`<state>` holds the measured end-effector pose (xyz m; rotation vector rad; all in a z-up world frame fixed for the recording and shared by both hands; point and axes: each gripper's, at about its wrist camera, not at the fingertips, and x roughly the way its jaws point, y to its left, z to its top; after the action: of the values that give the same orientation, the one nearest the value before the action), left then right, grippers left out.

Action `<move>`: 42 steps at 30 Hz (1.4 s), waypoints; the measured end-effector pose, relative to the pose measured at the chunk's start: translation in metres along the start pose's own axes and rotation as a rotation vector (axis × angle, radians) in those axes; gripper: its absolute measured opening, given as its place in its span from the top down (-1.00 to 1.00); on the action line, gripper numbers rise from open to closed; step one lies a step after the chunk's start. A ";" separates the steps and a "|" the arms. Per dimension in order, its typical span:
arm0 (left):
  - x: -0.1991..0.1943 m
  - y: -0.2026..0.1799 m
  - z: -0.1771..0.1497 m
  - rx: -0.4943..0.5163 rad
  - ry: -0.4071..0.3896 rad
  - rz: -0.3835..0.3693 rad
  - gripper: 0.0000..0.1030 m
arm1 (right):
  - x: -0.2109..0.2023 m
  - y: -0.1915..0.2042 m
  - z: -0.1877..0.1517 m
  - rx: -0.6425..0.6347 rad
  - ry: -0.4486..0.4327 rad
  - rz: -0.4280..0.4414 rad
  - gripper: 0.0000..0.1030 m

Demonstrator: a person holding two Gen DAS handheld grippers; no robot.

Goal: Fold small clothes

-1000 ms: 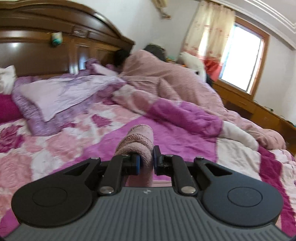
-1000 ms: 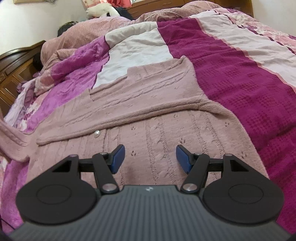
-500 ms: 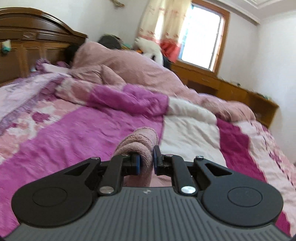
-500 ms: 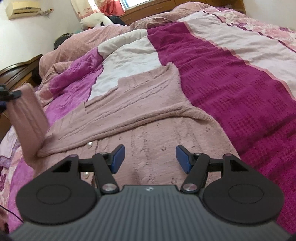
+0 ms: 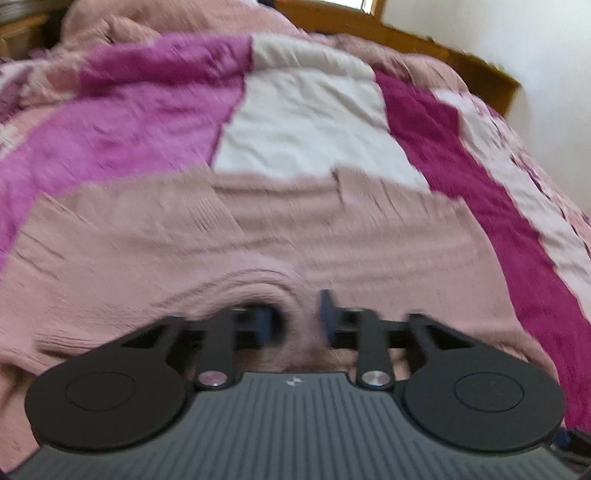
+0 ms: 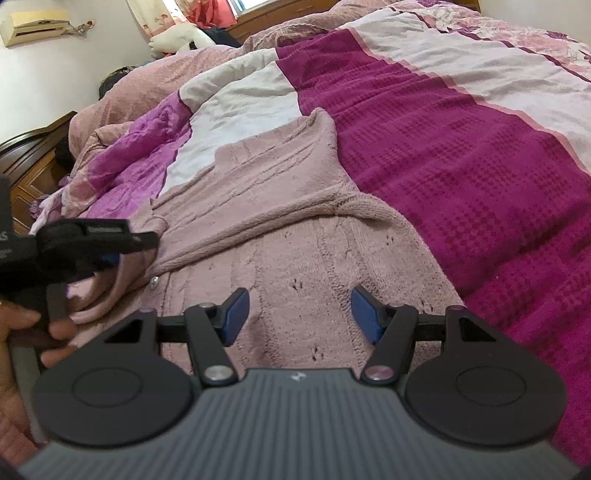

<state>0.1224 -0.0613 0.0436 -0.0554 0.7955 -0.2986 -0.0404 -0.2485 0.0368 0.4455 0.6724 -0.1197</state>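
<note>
L claw: jaws just been opening, now apart w/ a gap; sleeve end of pink knit cardigan bunched between them and over the L-side pad. Frame blurred, can't tell if pads press on the knit. Same claw seen in R wrist view at left edge, low over cardigan's left side, sleeve fabric hanging beneath, person's hand on the grip.

R claw: jaws wide apart, nothing between, blue pads clear of fabric. Hovers above cardigan's lower front panel, pointing down at an angle.

Cardigan: flat on the bed, spread across dark magenta / white / lighter purple striped quilt. One sleeve already folded diagonally across the chest. Button visible on front placket near L claw. Cable-knit pattern w/ small eyelet holes on the body.

Further out: rumpled pink blanket heaped at far side of bed, white plush toy behind it, floral curtain by the window, AC unit on the wall, dark wood headboard at left. L view: wooden furniture along far wall, white wall right.
</note>
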 end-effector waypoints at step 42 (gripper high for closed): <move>-0.111 0.165 -0.048 -0.230 0.113 0.344 -0.26 | 0.062 0.220 0.007 -0.661 0.092 0.294 -0.23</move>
<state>0.0552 0.1312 0.0605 -0.1172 0.9326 0.1176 0.0663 -0.0511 0.0819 -0.0918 0.6870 0.3960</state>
